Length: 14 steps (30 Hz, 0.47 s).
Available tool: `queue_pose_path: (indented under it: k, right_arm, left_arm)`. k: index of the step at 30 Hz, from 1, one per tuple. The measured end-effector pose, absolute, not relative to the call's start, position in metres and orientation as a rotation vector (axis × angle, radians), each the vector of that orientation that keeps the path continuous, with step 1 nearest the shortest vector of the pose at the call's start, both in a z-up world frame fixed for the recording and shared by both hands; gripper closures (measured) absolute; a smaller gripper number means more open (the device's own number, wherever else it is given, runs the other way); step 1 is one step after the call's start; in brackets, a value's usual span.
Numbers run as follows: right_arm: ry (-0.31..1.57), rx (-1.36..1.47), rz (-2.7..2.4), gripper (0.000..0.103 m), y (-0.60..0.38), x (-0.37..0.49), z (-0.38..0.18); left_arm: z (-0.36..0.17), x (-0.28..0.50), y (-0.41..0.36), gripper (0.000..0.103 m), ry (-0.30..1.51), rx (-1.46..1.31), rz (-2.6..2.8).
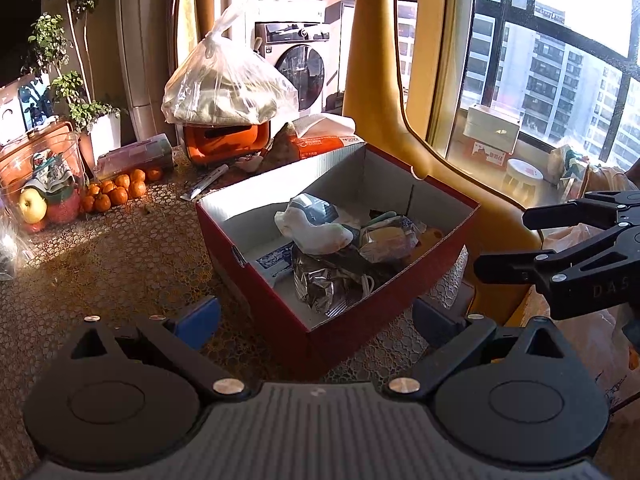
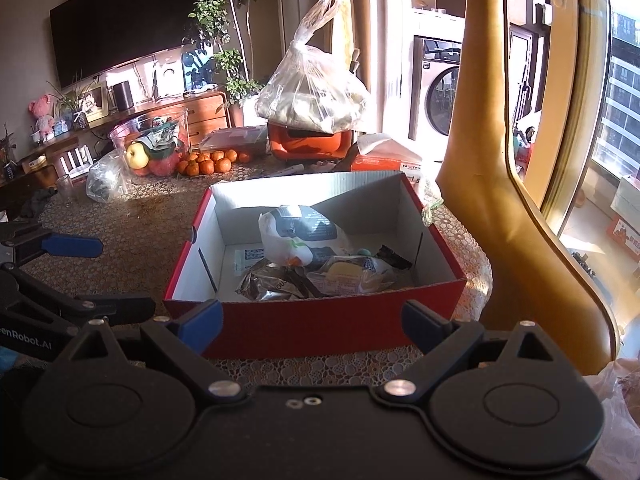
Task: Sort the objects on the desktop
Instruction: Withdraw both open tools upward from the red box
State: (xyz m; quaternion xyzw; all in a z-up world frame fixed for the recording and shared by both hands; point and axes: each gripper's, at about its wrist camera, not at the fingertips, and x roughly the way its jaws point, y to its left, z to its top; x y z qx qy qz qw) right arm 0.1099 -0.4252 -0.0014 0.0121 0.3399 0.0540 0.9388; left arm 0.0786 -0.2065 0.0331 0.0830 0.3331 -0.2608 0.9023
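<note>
Your right hand-held gripper [image 2: 312,326] and left hand-held gripper [image 1: 316,318] hang wide and empty at the near wall of the red box [image 2: 312,326], where packets [image 2: 304,236] are already gathered; tangerines [image 2: 208,162] wait across the tabletop [image 2: 132,224].

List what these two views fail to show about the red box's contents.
- Red cardboard box floor: both views, covered by the white plastic packet and silver foil packet.
- Packet labels: too small.
- Black item: right wrist view, mostly buried.
</note>
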Motion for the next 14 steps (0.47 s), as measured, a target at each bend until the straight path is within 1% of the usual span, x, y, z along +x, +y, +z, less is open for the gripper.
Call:
queue_pose_path:
  k: [14]
  right_arm:
    - [0.711,0.041,0.104,0.007,-0.4237,0.1104,-0.005]
  left_arm:
    - [0.0288,0.0794,-0.1982,0.0,0.711,0.135,-0.545]
